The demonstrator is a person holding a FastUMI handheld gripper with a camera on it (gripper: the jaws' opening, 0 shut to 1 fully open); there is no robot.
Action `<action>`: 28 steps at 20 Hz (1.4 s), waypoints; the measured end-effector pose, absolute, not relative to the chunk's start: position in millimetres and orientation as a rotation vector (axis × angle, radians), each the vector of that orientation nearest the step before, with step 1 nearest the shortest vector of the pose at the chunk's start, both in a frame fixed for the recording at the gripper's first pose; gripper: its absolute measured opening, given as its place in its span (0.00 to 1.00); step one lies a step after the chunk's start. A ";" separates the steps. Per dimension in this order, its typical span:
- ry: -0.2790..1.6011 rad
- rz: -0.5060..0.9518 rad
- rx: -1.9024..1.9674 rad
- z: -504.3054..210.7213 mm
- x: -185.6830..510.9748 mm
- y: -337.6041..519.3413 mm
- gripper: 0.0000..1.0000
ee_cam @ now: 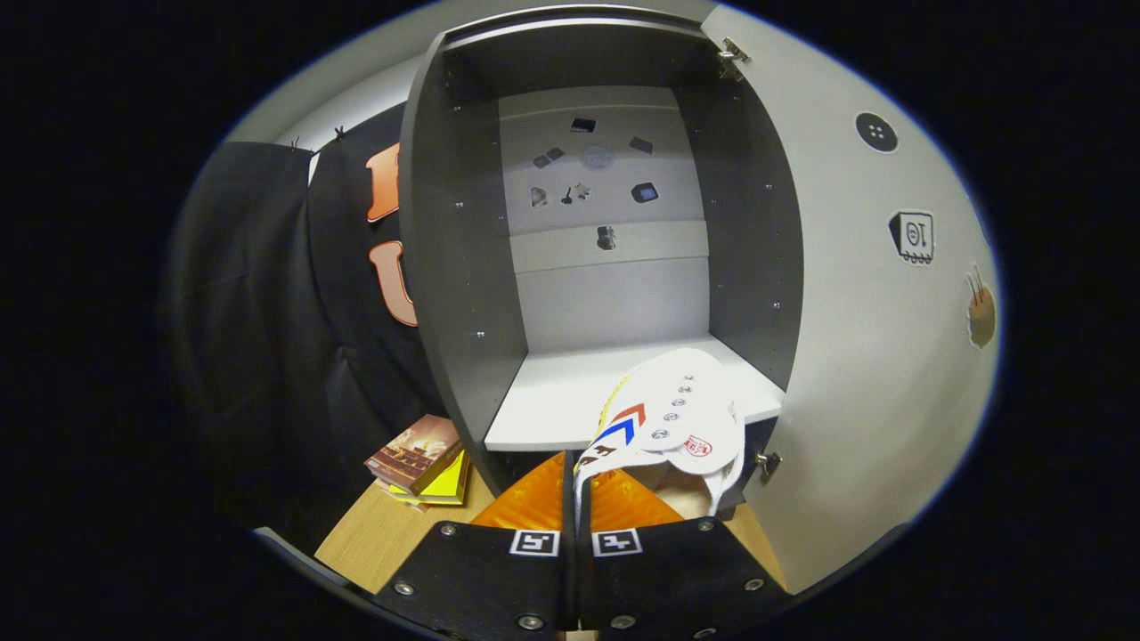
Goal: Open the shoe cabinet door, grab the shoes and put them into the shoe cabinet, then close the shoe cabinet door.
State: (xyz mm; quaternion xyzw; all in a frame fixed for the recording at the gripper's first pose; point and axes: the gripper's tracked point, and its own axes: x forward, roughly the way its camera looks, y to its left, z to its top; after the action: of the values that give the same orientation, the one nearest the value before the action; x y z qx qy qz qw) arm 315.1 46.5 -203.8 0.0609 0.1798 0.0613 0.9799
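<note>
Across the centre of the frame your view looks straight into the shoe cabinet [463, 267], a tall dark-sided box with pale back panels and a pale shelf [552, 401] low in the middle. Its door [855, 356] stands swung wide open on the right side of the frame, pale on its inner face, with a few stickers on it and hinges at its top and bottom corners. At lower left a wooden tabletop [383, 534] carries a small stack of books [419, 458] just beside the cabinet's left wall. Low in the centre a white shoe [672, 414] with coloured chevrons on its side lies partly on the shelf's front edge, toe pointing into the cabinet. At the bottom centre your gripper [574, 499] has its fingers nearly together, pinching a thin edge of the shoe's heel between them.
</note>
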 end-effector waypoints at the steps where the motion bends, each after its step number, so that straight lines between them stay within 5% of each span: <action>1: 0.360 0.131 0.123 -202.4 326.9 47.2 0.00; 12: 0.388 0.177 0.158 -228.8 448.2 38.7 0.00; 26: 0.393 0.216 0.067 -240.2 506.3 48.5 0.00; 28: 0.421 0.203 0.071 -241.8 507.6 46.7 0.09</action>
State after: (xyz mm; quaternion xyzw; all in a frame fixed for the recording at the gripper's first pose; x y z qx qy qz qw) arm 507.6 46.7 -241.8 0.0354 0.2083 0.1005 0.9722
